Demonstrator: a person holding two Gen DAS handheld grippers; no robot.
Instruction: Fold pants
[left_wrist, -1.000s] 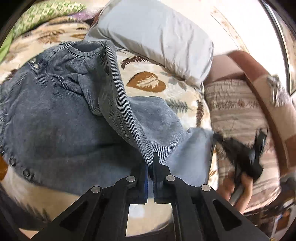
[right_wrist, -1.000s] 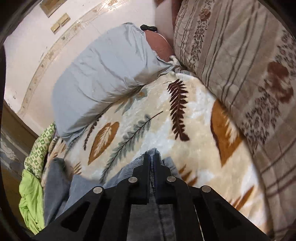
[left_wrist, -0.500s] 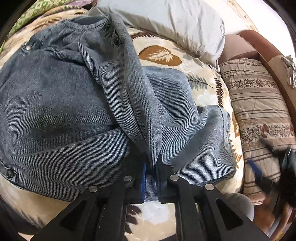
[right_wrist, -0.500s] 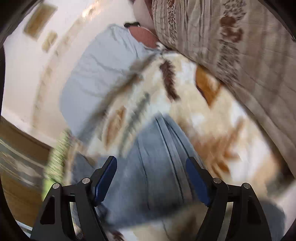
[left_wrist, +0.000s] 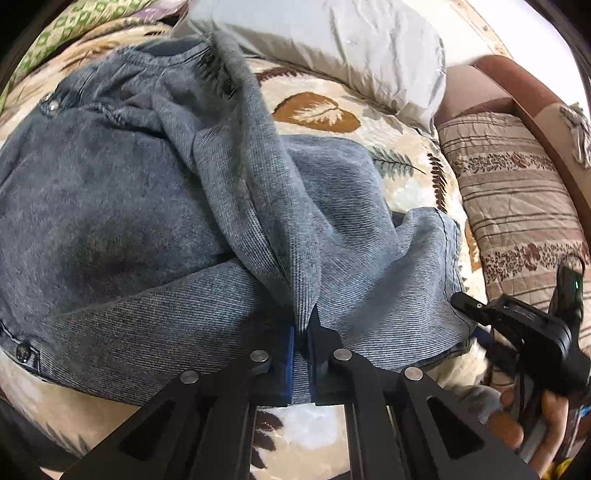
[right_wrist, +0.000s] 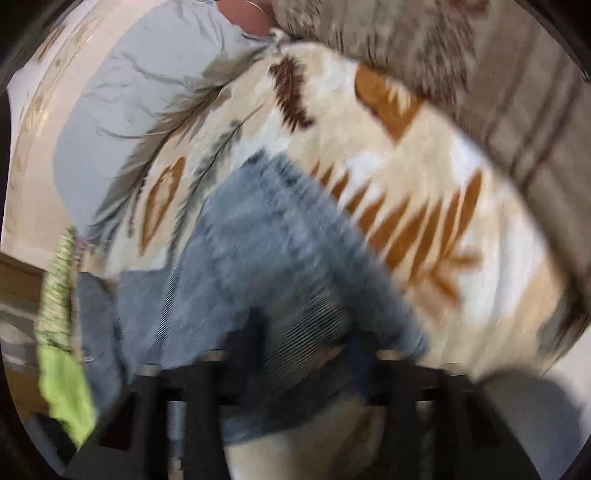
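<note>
Blue-grey denim pants (left_wrist: 129, 221) lie rumpled on a leaf-print blanket (left_wrist: 314, 114), waistband at the far left. A ridge of denim runs down to my left gripper (left_wrist: 303, 321), which is shut on it just above the bed. At the pants' right hem, my right gripper (left_wrist: 471, 319) is held by a hand (left_wrist: 550, 413). The right wrist view is blurred. It shows the right gripper (right_wrist: 304, 343) with its jaws closing and still apart. A fold of the pants (right_wrist: 258, 240) lies between the fingers.
A grey pillow (left_wrist: 332, 40) lies at the far edge of the bed. A striped brown cushion (left_wrist: 517, 206) runs along the right side. Green cloth (right_wrist: 62, 387) hangs at the left edge in the right wrist view.
My left gripper sank toward the bed, still holding its fold. My right gripper let go of the hem, opened wide, moved lower over the denim and has partly closed again.
</note>
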